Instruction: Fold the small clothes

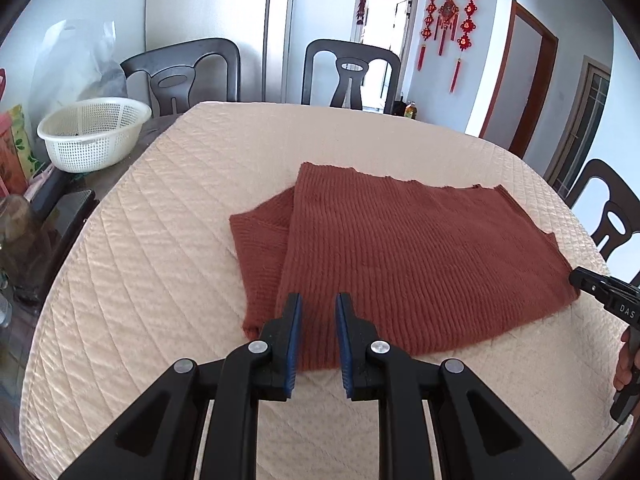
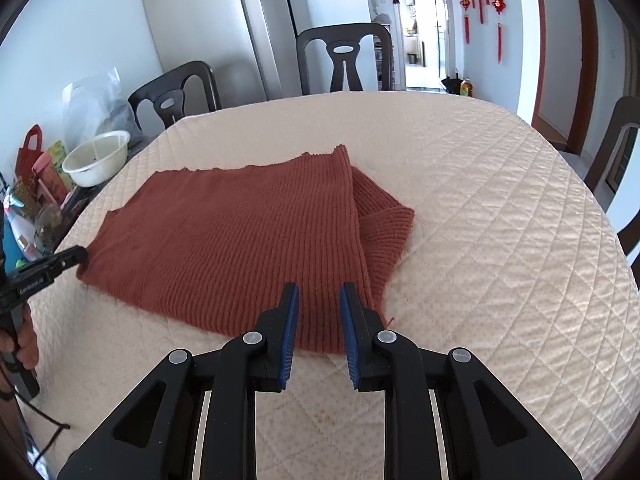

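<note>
A rust-brown ribbed sweater (image 1: 400, 248) (image 2: 240, 240) lies folded flat on the cream quilted table cover (image 1: 160, 240) (image 2: 500, 220). A lower layer sticks out past the top layer at both side edges. My left gripper (image 1: 318, 298) is at the sweater's near left edge, its blue pads (image 1: 294, 340) a little apart. The knit shows flat between them, unpinched. My right gripper (image 2: 319, 288) stands the same way at the near right edge. Each gripper also appears in the other's view, the right gripper (image 1: 592, 284) and the left gripper (image 2: 60, 260), with its tip at a near corner of the sweater.
A white perforated basket (image 1: 94, 132) (image 2: 96, 156) stands at the table's left end among bags and clutter (image 2: 36, 184). Dark chairs (image 1: 348, 72) (image 2: 344, 56) ring the far side. A hand (image 2: 28, 340) holds the left gripper's handle.
</note>
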### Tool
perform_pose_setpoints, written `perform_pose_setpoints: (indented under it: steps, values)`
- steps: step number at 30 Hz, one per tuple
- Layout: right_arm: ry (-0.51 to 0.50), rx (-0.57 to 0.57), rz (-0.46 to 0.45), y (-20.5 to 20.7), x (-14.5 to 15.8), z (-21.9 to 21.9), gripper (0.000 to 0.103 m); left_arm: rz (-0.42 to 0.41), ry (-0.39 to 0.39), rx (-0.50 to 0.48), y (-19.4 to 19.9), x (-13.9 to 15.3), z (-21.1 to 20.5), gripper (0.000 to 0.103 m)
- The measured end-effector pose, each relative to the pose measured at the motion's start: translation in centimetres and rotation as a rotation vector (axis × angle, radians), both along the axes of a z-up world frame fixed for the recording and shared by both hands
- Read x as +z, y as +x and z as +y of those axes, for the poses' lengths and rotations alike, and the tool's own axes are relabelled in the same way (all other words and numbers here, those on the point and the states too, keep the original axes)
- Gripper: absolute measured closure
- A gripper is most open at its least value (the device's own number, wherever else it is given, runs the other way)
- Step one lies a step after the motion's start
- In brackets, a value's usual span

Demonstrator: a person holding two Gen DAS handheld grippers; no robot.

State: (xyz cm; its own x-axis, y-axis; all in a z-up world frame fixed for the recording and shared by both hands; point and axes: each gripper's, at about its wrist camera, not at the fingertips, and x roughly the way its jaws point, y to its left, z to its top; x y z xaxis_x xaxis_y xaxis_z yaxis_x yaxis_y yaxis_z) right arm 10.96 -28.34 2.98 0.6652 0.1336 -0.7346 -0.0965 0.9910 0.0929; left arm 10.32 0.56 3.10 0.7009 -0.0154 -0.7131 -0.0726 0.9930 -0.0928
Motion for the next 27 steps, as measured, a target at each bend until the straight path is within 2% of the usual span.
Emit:
perform_pose_setpoints:
  steps: [4,14,17,18,20,22,27]
  values:
    - [0.007,0.0,0.032,0.7,-1.0,-0.5,0.082,0.033,0.018,0.005,0.8,-1.0,0.1,0.084]
    - [0.031,0.02,0.002,0.3,0.4,-0.7,0.08,0.017,0.037,0.0,0.6,-0.2,0.0,0.081]
    - [0.042,0.02,-0.009,0.4,0.8,-1.0,0.08,0.004,0.044,0.019,0.7,0.1,0.5,0.068]
    - [0.042,0.018,-0.01,0.4,0.8,-1.0,0.079,0.003,0.038,0.025,0.8,0.1,0.7,0.067]
    - [0.047,0.01,-0.012,0.6,0.7,-1.4,0.066,0.004,0.03,0.033,1.0,0.0,1.3,0.066]
    - [0.071,0.0,-0.008,0.8,0.5,-2.0,0.06,0.009,0.021,0.046,1.3,-0.2,2.0,0.062]
    - [0.152,-0.029,0.022,1.6,-0.2,-3.8,0.058,0.039,-0.088,0.058,2.1,-1.4,4.1,0.057]
